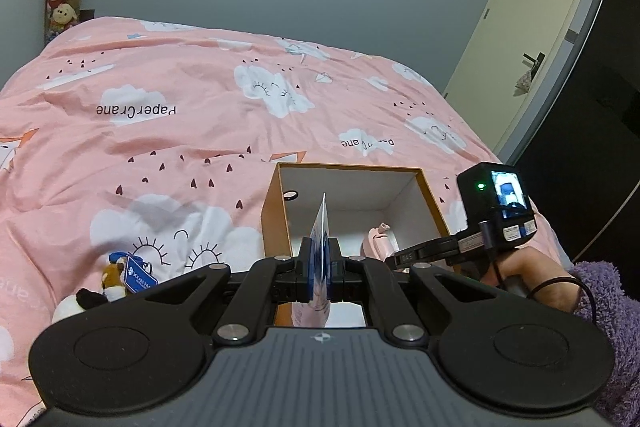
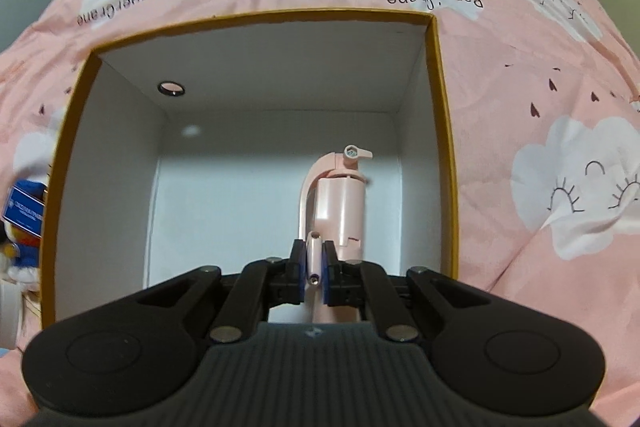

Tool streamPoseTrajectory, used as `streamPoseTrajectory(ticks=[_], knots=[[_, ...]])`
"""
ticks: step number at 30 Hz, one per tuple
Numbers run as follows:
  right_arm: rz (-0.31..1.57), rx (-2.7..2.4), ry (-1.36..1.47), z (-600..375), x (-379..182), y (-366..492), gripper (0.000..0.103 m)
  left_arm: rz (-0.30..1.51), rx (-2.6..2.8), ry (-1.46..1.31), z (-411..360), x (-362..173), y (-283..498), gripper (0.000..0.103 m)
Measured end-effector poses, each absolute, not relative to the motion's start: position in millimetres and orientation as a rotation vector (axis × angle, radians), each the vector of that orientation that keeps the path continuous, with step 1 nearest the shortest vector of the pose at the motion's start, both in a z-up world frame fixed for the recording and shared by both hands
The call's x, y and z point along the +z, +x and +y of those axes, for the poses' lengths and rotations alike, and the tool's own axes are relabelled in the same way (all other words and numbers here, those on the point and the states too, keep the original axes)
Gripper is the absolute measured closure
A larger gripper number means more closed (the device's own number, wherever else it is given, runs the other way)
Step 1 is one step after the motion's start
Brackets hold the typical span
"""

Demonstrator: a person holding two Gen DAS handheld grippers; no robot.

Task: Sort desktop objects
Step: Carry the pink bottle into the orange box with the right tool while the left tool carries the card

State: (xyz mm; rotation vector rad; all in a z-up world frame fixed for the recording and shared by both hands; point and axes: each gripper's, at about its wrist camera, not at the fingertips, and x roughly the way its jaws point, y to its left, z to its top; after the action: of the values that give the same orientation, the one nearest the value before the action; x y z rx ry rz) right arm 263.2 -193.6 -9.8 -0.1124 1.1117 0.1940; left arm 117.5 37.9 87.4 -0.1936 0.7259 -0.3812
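Note:
An open cardboard box with orange outside and white inside sits on the pink bed cover; it also shows in the right wrist view. My left gripper is shut on a thin blue and white packet, held edge-on above the box's near side. My right gripper is shut on the handle of a pink selfie-stick-like device that reaches down inside the box. The pink device also shows in the left wrist view, with the right gripper's body beside the box.
A small plush toy with a blue tag lies on the cover left of the box; it also shows in the right wrist view. A pink bed cover fills the scene. A door stands at the far right.

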Motion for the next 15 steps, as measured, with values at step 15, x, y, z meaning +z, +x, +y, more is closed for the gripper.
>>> streamPoseTrajectory(ticks=[15], knots=[[1.109,0.300,-0.595,-162,1,253,0.087,0.692,-0.410,-0.189,38,100,117,0.098]])
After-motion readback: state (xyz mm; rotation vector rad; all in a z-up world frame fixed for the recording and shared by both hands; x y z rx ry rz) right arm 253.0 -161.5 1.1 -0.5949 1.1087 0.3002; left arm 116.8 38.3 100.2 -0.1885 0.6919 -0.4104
